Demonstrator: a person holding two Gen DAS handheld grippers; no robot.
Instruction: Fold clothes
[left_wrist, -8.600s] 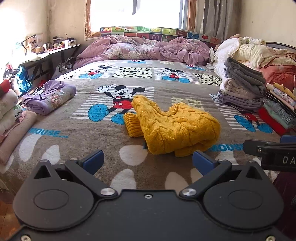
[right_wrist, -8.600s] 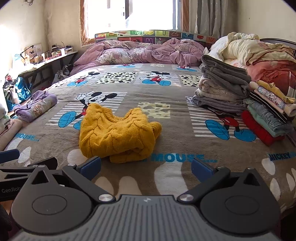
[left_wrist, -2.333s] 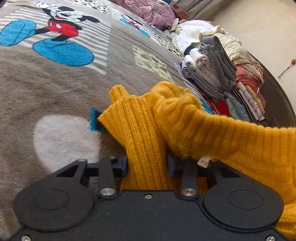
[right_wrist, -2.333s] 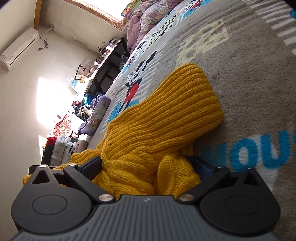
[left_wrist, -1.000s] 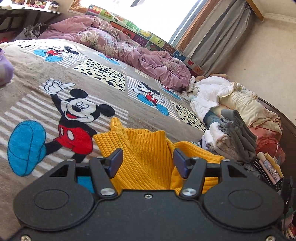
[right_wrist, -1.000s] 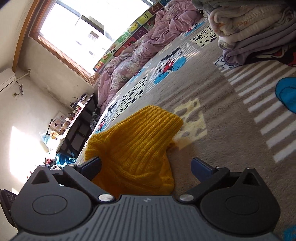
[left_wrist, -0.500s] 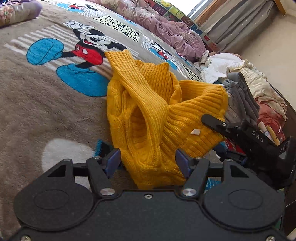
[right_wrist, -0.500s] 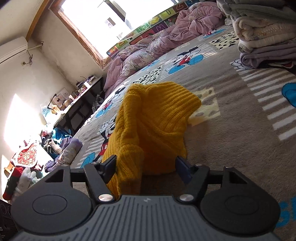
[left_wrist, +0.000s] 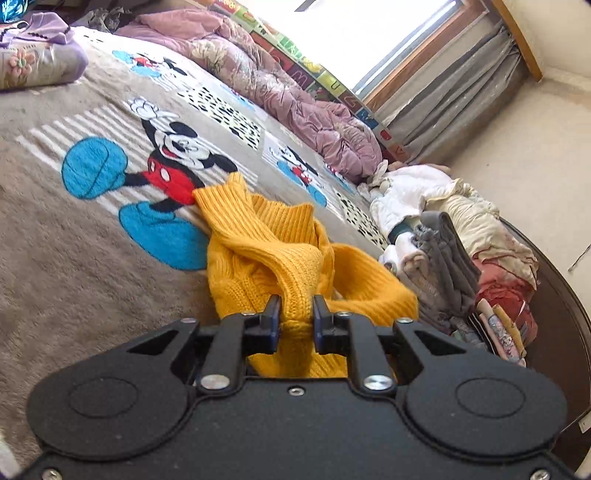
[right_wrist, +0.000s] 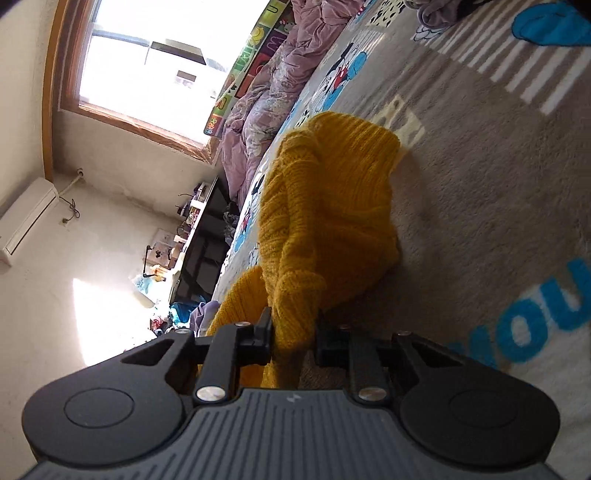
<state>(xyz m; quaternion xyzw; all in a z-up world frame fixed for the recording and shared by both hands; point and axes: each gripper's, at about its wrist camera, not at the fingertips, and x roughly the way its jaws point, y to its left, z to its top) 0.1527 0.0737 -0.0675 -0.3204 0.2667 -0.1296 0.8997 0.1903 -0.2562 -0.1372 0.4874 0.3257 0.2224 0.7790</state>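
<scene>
Sweater (left_wrist: 295, 258), yellow knit, bunched on the bed (left_wrist: 74, 258) ahead of both grippers. Left gripper (left_wrist: 295, 317) and right gripper (right_wrist: 293, 332) each clamped on a thick fold. Judged soft, bulky, stretchy; best held at hem or shoulder edges.

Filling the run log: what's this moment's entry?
left gripper: shut on yellow knit sweater | right gripper: shut on yellow knit sweater | sweater: bunched on Mickey Mouse blanket

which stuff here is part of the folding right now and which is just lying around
In the job: yellow sweater, pinched by the left gripper and the right gripper.

Lying about: Mickey blanket, purple duvet, folded grey stack, lilac garment.
</scene>
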